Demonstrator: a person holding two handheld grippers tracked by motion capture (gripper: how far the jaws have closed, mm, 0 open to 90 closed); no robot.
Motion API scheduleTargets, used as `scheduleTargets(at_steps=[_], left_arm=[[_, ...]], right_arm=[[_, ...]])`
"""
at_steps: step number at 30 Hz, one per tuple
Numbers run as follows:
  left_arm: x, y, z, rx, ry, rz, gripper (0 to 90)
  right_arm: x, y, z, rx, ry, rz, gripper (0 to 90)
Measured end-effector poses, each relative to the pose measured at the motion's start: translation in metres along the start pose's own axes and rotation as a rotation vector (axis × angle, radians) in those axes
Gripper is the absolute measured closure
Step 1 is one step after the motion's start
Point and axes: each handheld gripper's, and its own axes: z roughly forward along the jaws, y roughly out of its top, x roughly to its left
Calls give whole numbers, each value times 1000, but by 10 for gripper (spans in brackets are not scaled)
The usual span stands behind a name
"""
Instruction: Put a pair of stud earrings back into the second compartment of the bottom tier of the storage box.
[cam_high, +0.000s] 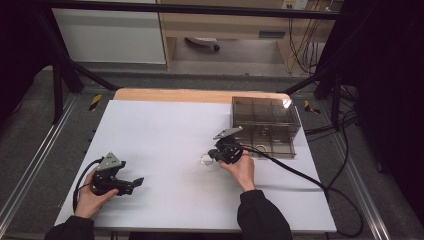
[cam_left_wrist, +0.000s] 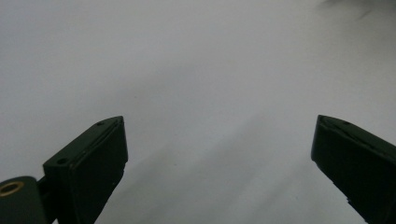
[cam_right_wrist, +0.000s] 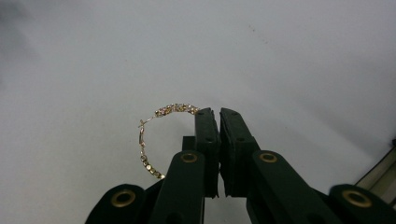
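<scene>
A thin gold hoop set with small stones (cam_right_wrist: 173, 109) hangs to the left of my right gripper (cam_right_wrist: 217, 112), whose jaws are pressed together on the hoop's rim. In the high view the hoop (cam_high: 205, 159) sits just above the white table (cam_high: 160, 130) near its middle, at the tip of the right gripper (cam_high: 214, 155). My left gripper (cam_high: 136, 183) rests low at the table's front left, held in a hand. Its jaws stand wide apart over bare white surface, with nothing between the left gripper's (cam_left_wrist: 219, 126) tips.
A smoky see-through compartment box (cam_high: 265, 125) stands at the back right of the table, just behind the right hand; its corner (cam_right_wrist: 380, 172) shows at the lower right of the right gripper view. Black cables (cam_high: 300, 175) trail off to the right.
</scene>
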Motion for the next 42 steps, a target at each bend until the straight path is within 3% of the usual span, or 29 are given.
scheduleTargets(at_steps=[12,42], left_arm=[[0,0,0,1,0,-1,38],[0,0,0,1,0,0,38]], right_arm=[[-2,0,-24,-15,-10,-2,871],[-39,-35,-77,-55,-75,70,871]])
